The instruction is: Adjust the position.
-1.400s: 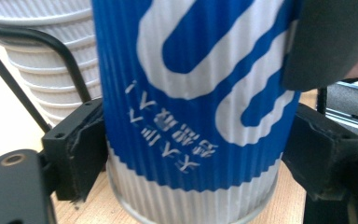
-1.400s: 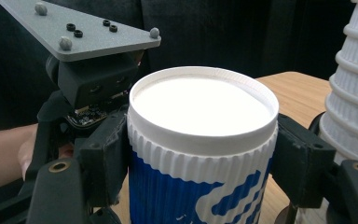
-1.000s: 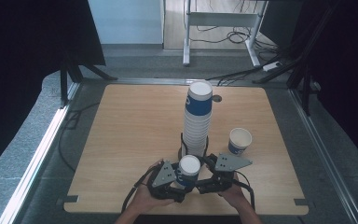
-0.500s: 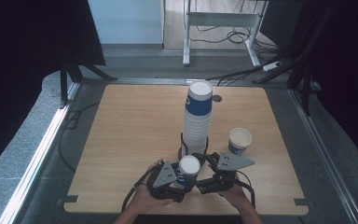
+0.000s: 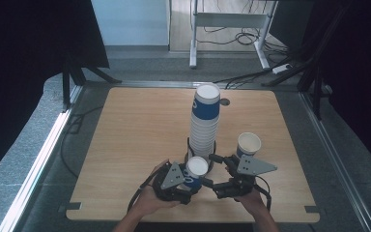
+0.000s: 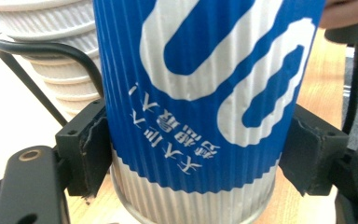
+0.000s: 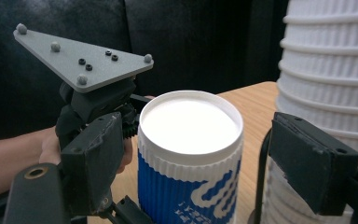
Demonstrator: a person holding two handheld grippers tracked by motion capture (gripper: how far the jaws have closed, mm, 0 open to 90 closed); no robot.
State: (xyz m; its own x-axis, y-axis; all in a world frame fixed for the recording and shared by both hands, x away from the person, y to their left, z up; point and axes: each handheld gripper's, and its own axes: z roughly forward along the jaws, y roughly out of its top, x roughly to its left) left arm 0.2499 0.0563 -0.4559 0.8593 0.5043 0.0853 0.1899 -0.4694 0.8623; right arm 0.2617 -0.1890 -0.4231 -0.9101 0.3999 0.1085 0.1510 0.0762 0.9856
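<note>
— What is your left hand-held gripper [image 5: 189,180] doing?

— I am clamping its jaws on the blue and white paper cup [image 5: 193,173]; in the left gripper view the pads are pressing on both sides of the cup's ribbed wall [image 6: 191,116], low on the blue band.

— And where is that cup sitting?

— It is standing upright near the front edge of the table [image 5: 125,145], just in front of the tall stack of cups [image 5: 205,126], between my two hands.

— And the right one?

— My right hand-held gripper [image 5: 218,170] is sitting just beside the cup with its jaws apart. They have just been opening. In the right gripper view the cup [image 7: 190,154] is standing between the two black pads, and neither pad is touching it. Behind the cup I am seeing my left hand-held gripper [image 7: 98,121] with its grey plate, and the stack [image 7: 326,93] is rising at the right.

— Anything else on the table?

— A single cup [image 5: 248,145] is standing upright, open end up, just beyond my right hand, apart from the stack.
</note>
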